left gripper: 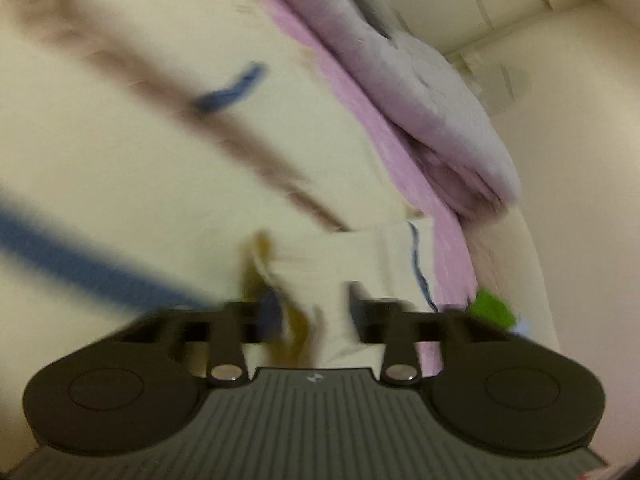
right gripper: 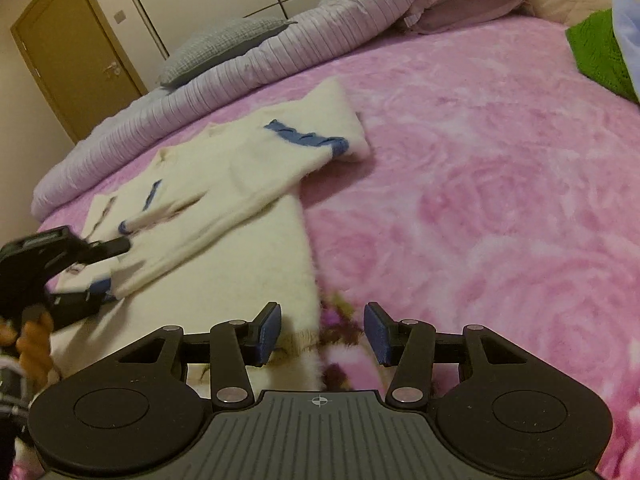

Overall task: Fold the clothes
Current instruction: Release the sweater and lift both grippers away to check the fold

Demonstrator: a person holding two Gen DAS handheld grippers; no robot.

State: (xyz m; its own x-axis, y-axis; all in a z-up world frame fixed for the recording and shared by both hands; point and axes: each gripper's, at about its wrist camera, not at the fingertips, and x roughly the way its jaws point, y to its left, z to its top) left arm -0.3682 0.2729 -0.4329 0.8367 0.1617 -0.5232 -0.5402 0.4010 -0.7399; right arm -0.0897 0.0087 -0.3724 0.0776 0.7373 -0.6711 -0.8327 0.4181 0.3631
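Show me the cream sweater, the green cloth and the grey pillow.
cream sweater (right gripper: 240, 168): right wrist view, its folded body.
green cloth (right gripper: 596, 50): right wrist view, its middle.
grey pillow (right gripper: 224, 46): right wrist view, its face.

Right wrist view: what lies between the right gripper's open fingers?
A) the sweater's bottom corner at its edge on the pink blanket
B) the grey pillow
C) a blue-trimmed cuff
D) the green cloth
A: the right gripper stands open over the cream sweater hem corner, where it meets the pink blanket.

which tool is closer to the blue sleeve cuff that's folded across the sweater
Left. The left tool is at the sweater near that blue cuff; the right tool sits back at the hem.
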